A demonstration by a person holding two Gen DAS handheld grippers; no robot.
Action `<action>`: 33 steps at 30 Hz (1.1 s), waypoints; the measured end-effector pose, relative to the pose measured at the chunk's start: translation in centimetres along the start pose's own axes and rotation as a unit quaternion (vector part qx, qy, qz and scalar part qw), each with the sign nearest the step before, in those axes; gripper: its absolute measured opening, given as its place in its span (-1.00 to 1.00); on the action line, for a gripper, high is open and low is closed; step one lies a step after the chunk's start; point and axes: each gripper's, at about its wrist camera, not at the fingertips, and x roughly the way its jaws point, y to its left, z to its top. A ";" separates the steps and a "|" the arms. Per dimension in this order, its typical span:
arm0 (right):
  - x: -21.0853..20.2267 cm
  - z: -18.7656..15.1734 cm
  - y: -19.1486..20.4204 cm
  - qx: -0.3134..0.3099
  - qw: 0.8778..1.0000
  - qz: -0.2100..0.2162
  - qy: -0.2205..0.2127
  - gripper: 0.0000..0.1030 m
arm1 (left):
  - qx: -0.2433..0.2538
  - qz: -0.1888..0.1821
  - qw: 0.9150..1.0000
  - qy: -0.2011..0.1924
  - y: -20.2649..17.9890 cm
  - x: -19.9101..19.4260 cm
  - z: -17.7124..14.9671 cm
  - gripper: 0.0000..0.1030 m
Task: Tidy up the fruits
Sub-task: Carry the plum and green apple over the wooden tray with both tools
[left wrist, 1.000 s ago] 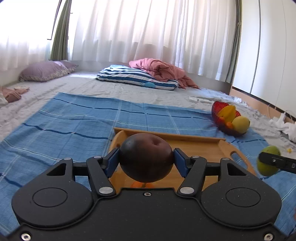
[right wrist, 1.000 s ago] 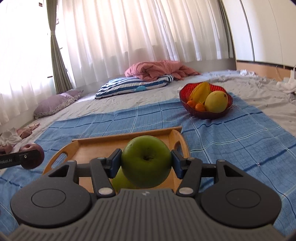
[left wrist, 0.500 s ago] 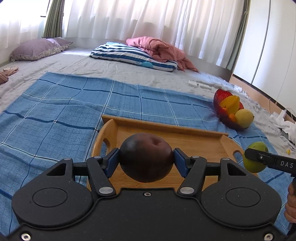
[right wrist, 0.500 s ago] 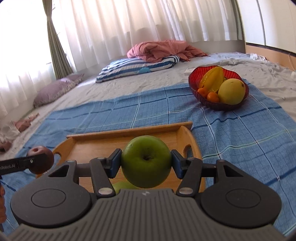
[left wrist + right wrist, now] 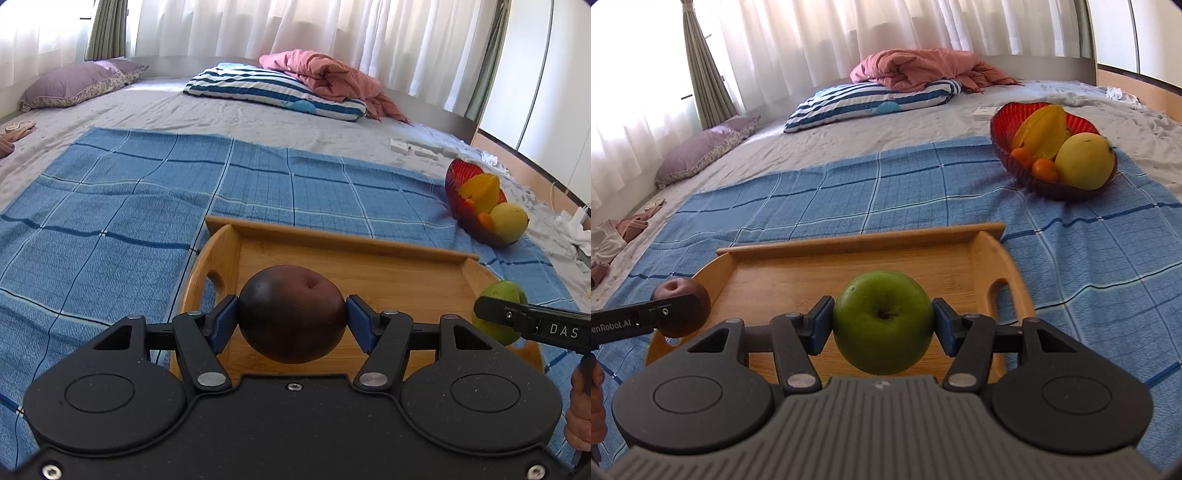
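Left gripper (image 5: 291, 314) pinching a dark red apple (image 5: 291, 314) at its widest girth, over the tray (image 5: 332, 236). Right gripper (image 5: 882, 321) clamped likewise on a green apple (image 5: 882, 321) above the tray. Probably firm, smooth, fairly heavy, prone to bruise and roll: best gripped across the middle, lightly.
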 end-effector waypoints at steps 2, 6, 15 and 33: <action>0.3 -0.1 0.3 0.001 1.000 0.003 0.002 0.16 | 0.000 0.003 1.000 0.003 0.0 0.3 -0.1 0.18; 0.8 0.0 0.8 -0.001 1.000 0.005 0.005 0.16 | 0.004 0.009 1.000 0.009 0.0 0.7 -0.5 0.19; 2.1 -0.3 1.5 -0.001 1.000 0.006 0.020 0.16 | 0.001 0.017 1.000 0.019 0.3 1.4 -1.1 0.19; 2.8 -1.2 1.8 -0.011 1.000 0.000 0.023 0.22 | 0.010 0.021 1.000 0.016 0.2 1.9 -1.8 0.20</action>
